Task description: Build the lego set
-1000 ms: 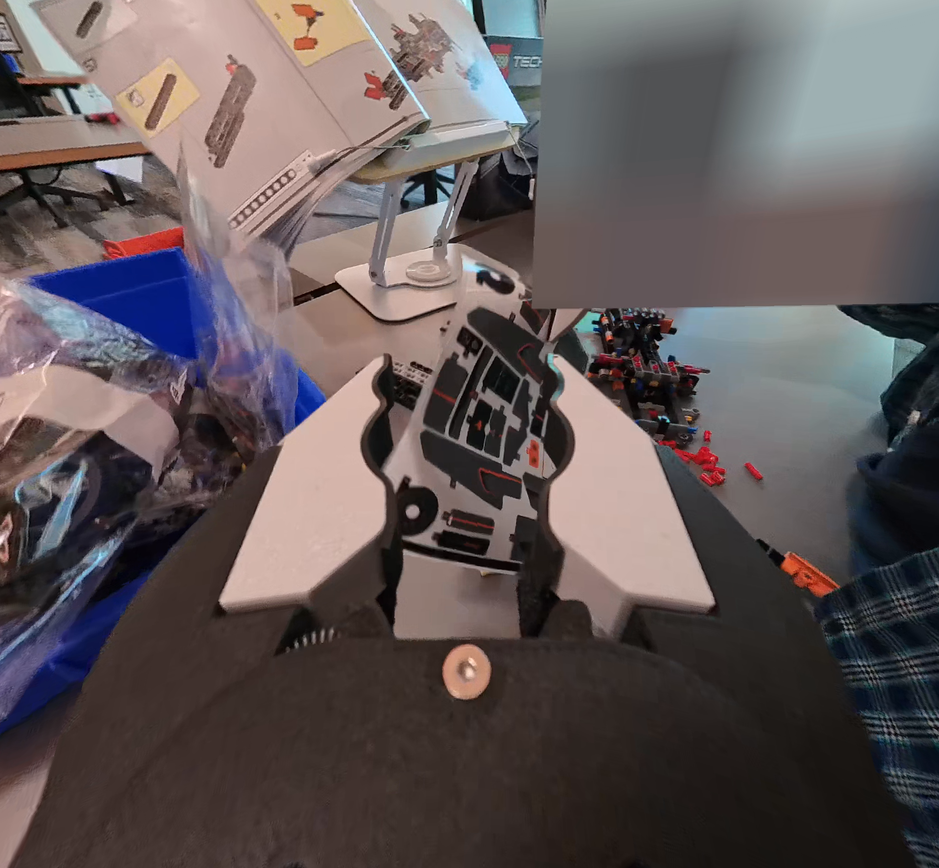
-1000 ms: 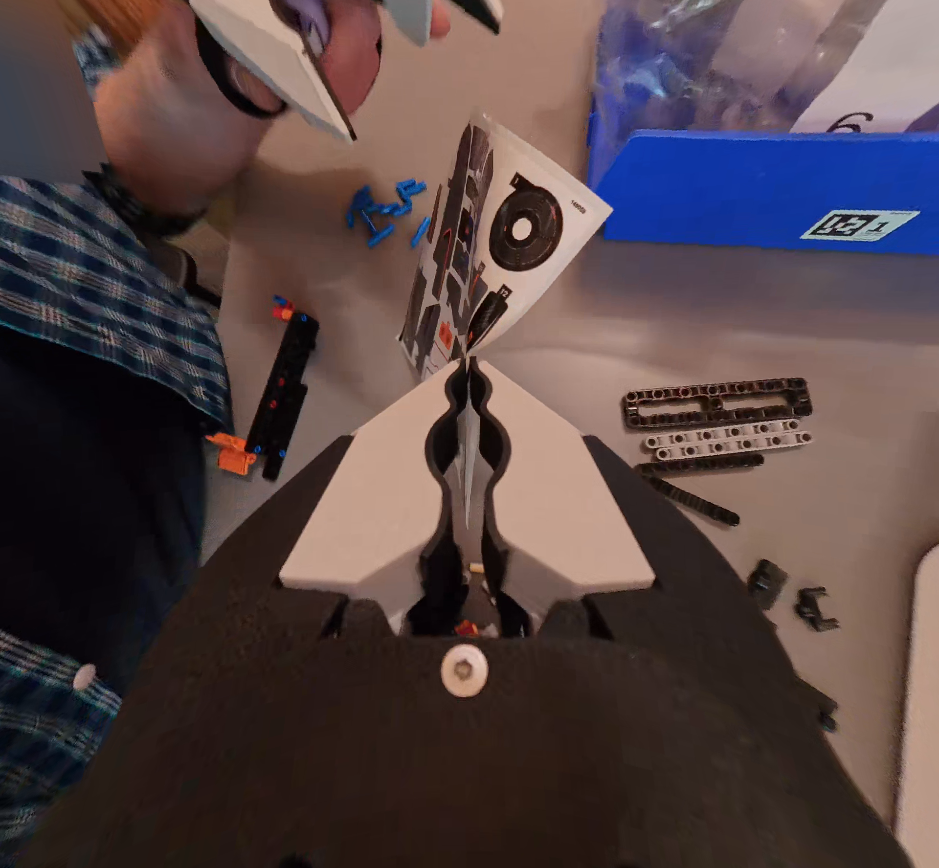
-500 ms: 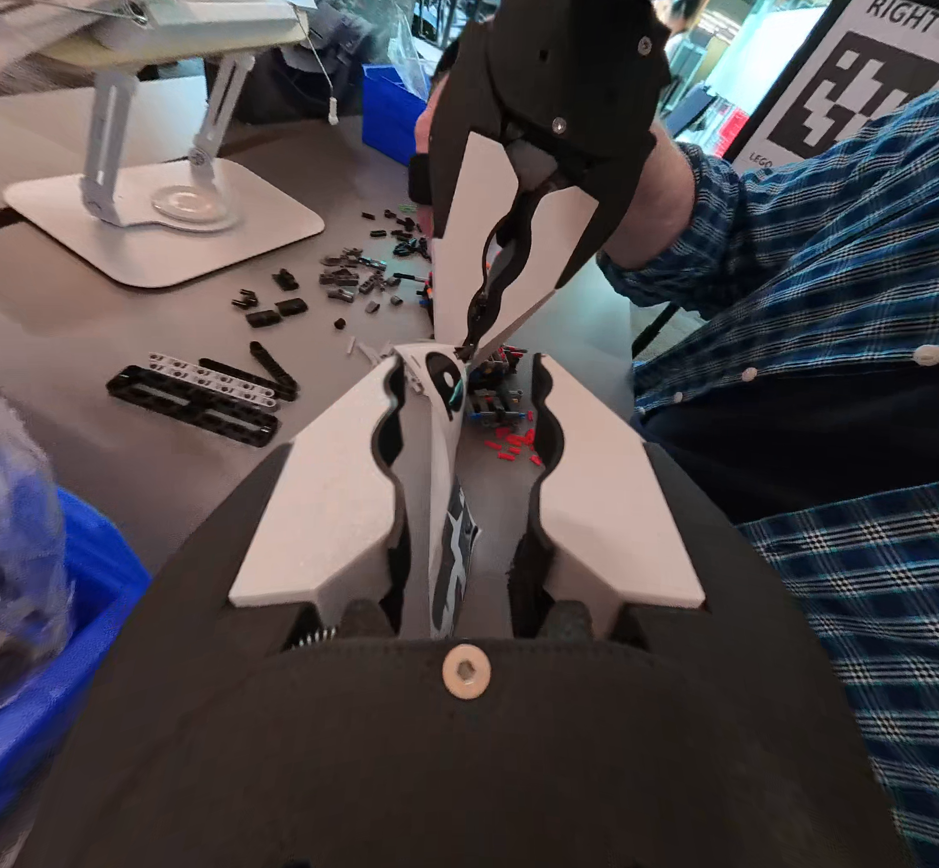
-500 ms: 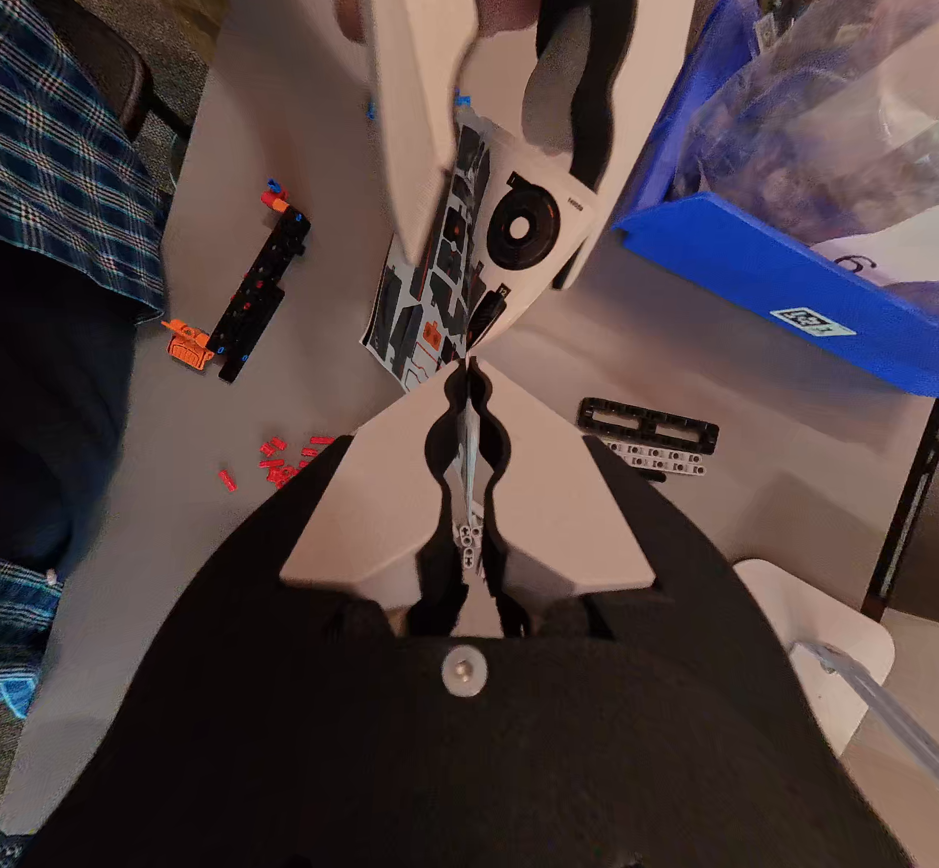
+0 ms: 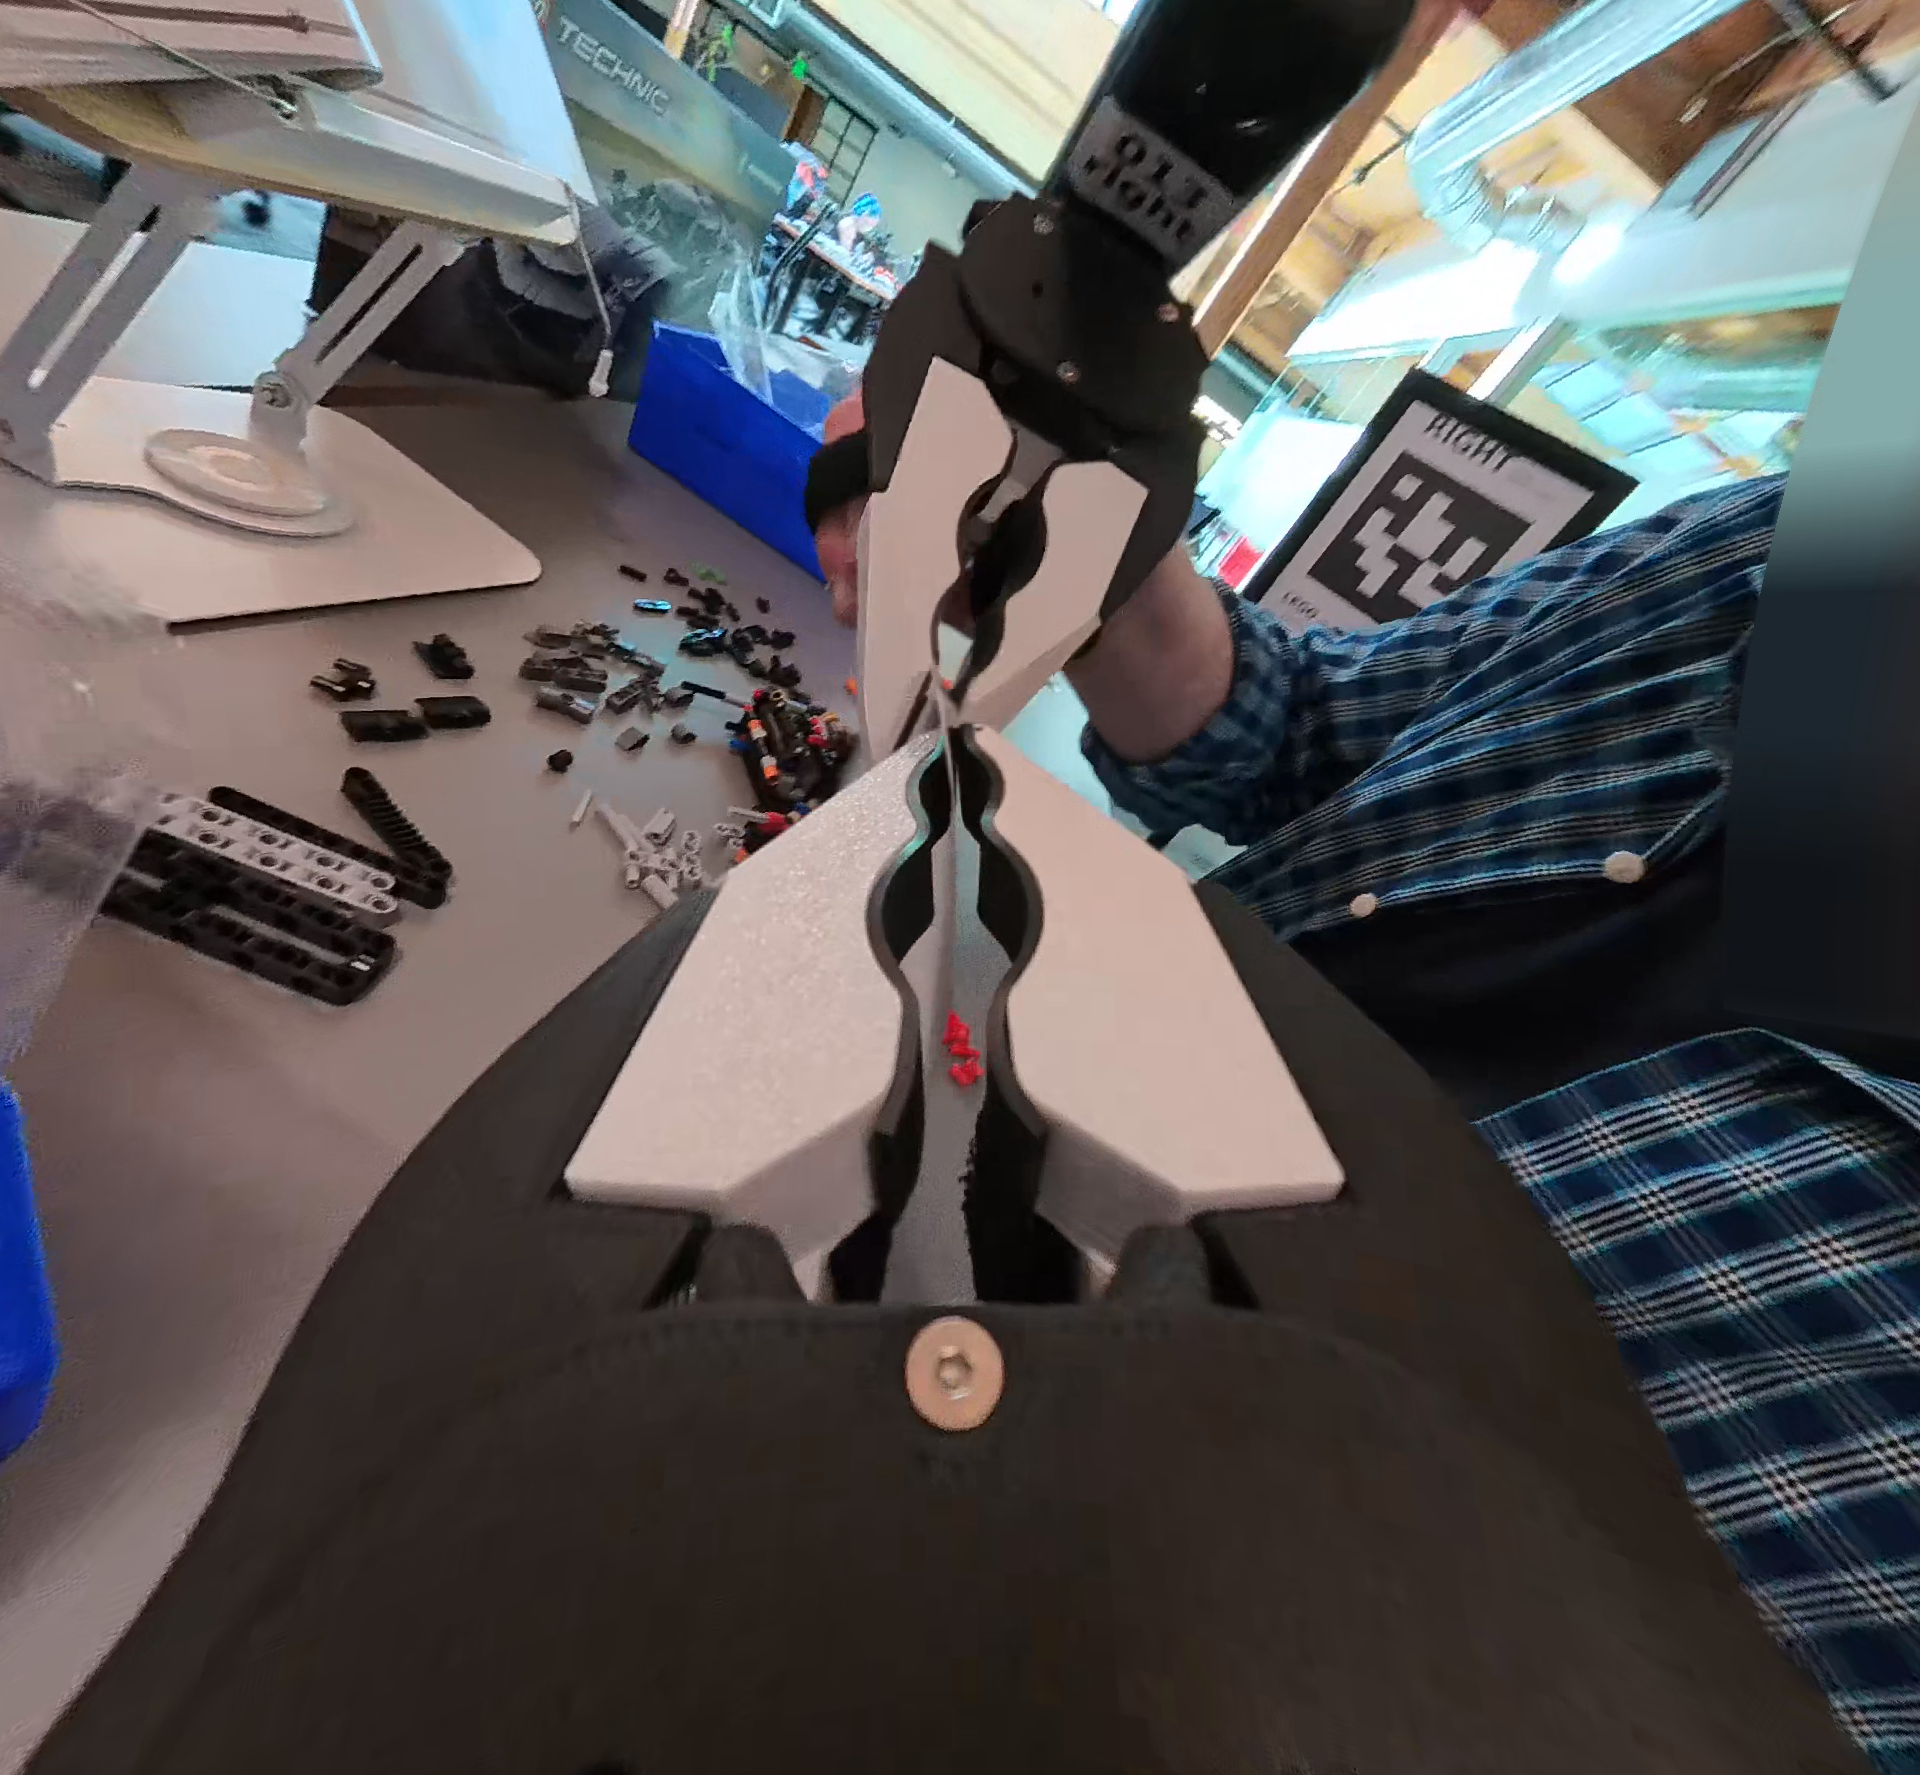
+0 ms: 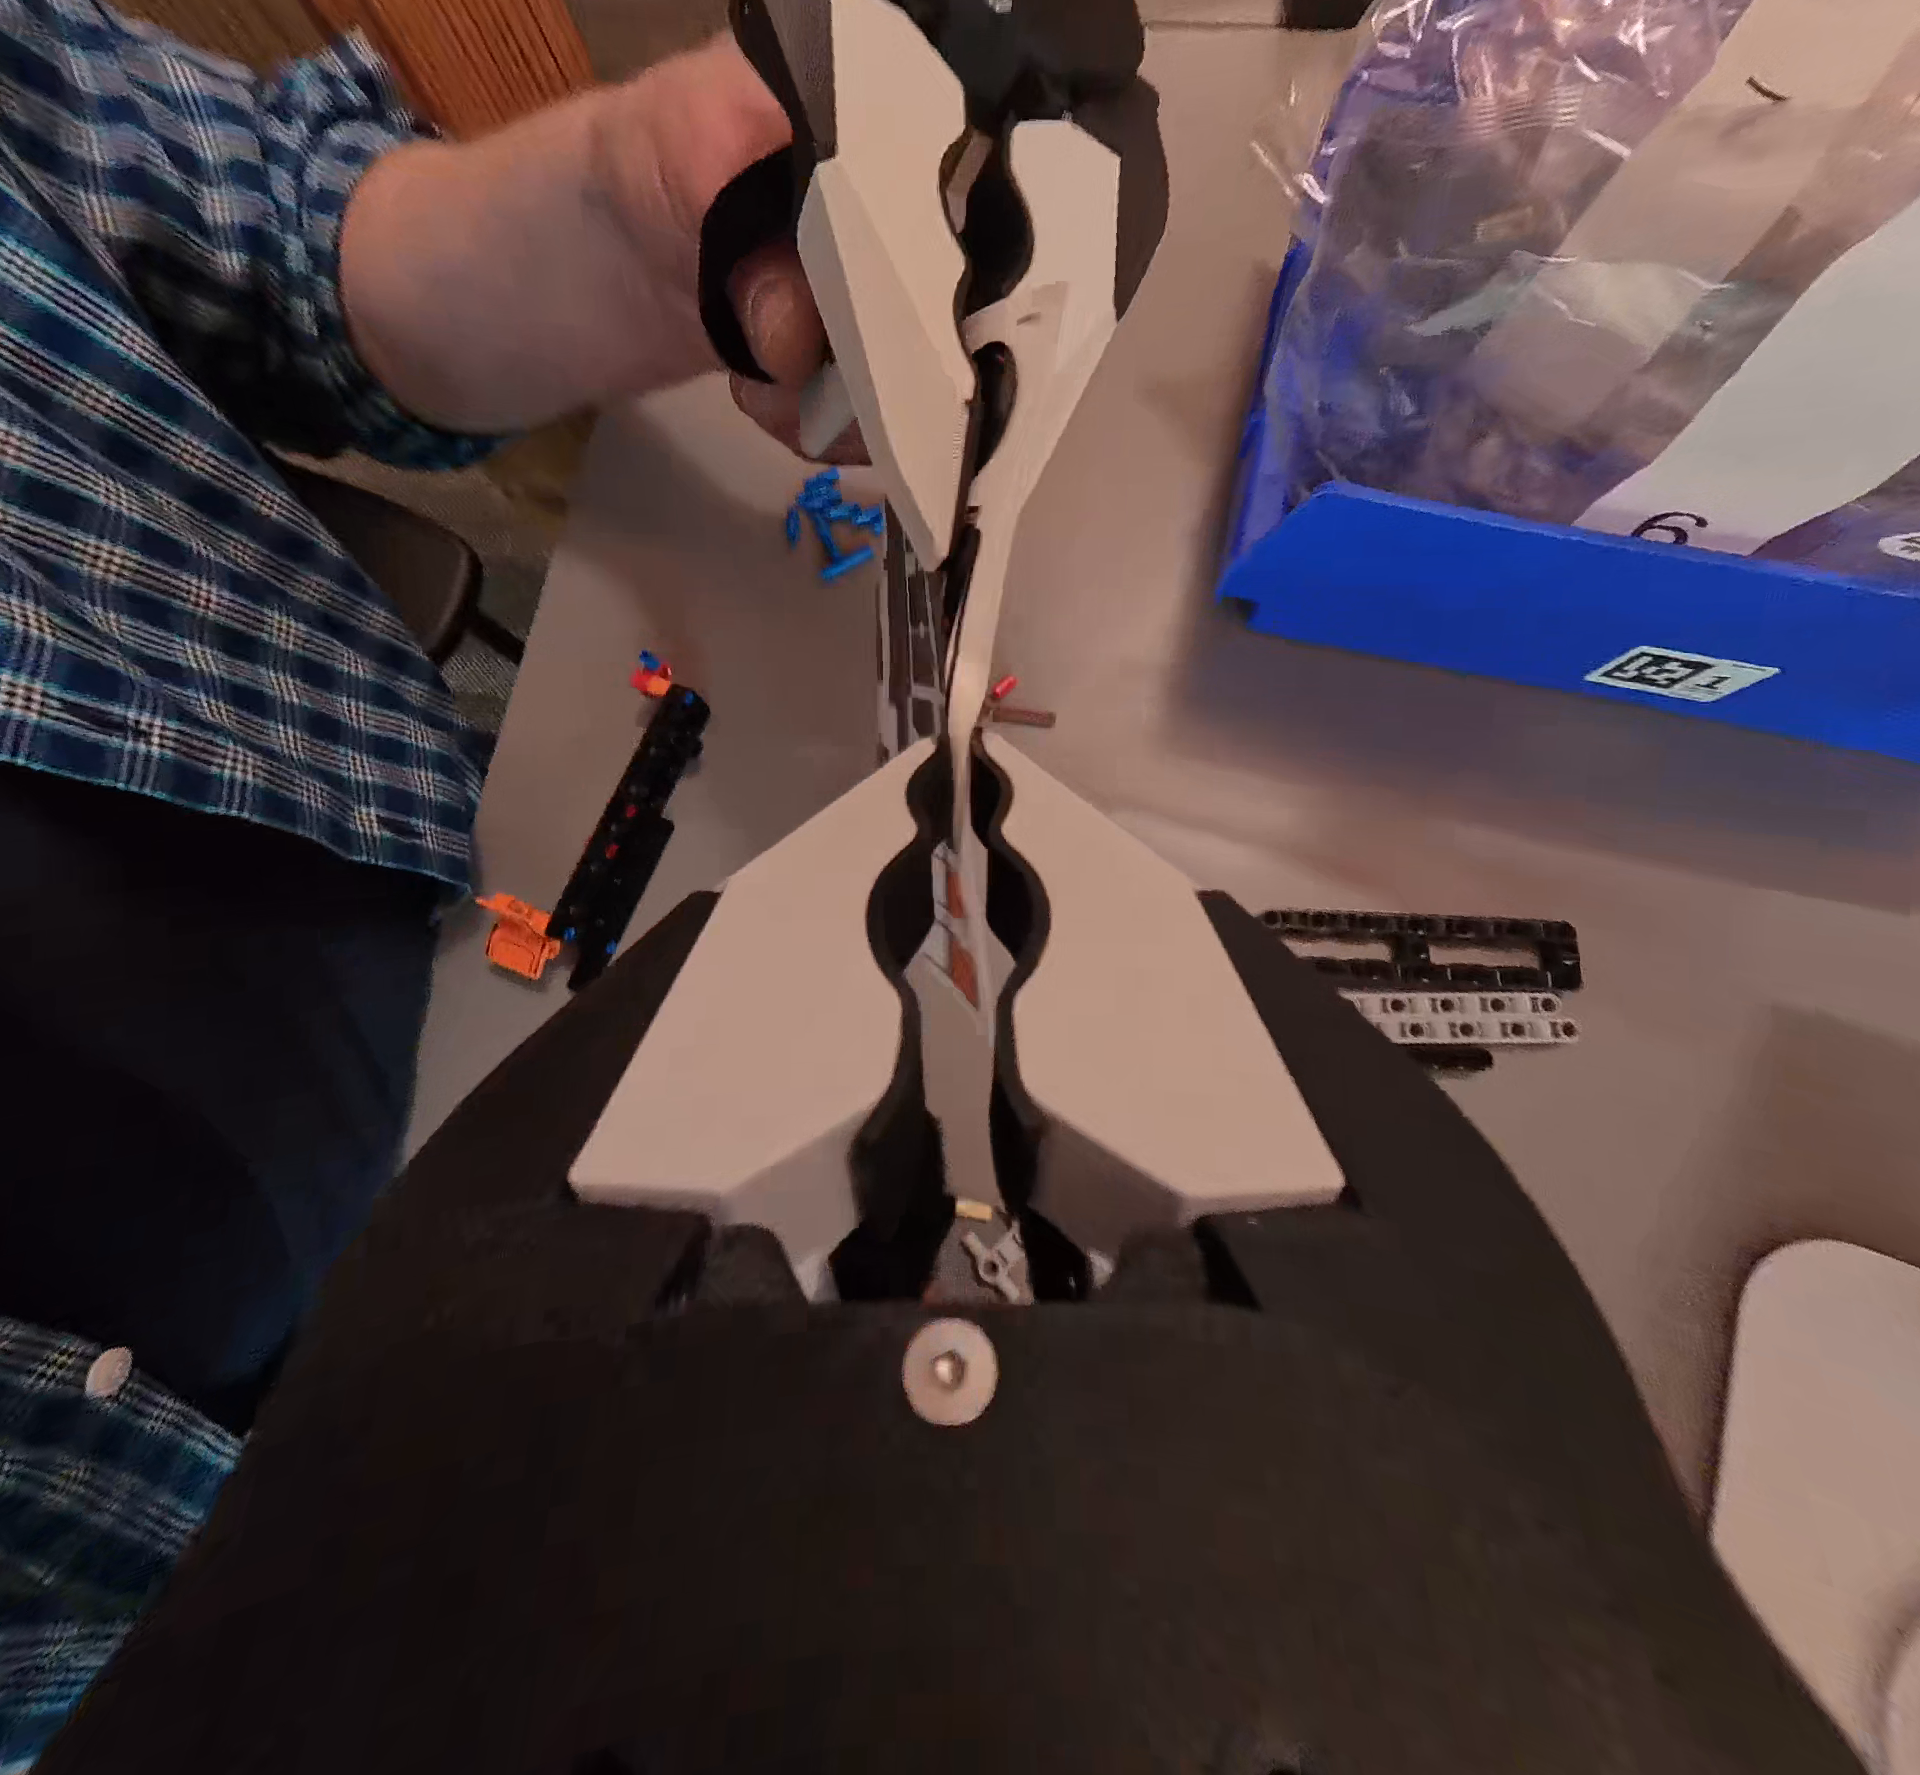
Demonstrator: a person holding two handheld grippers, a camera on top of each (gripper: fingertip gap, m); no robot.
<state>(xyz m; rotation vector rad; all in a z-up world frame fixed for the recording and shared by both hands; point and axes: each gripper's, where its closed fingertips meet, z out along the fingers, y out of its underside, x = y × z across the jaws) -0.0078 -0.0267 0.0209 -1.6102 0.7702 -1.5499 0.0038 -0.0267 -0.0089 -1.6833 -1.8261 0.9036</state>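
Observation:
A white sticker sheet (image 6: pixel 971 655) with dark and orange decals hangs edge-on above the table between both grippers. My right gripper (image 6: pixel 961 749) is shut on its near end. My left gripper (image 6: pixel 961 541) comes from above and is shut on its far end. In the left wrist view, my left gripper (image 5: pixel 951 743) pinches the thin sheet (image 5: pixel 940 894), and the right gripper (image 5: pixel 951 686) meets it tip to tip. A partly built model (image 5: pixel 790 749) lies on the grey table just left of the tips.
Black and grey beams (image 5: pixel 249 925) (image 6: pixel 1423 946) lie by a blue bin (image 6: pixel 1558 603) of bagged parts. A black beam with an orange piece (image 6: pixel 623 832), blue pins (image 6: pixel 831 520) and red pins (image 5: pixel 961 1050) are scattered. The manual's stand (image 5: pixel 260 499) is far left. My two grippers' fingertips are within a few centimetres of each other.
My left gripper was open around the sheet and has now shut on it. The sheet has turned edge-on, and both grippers now face each other tip to tip.

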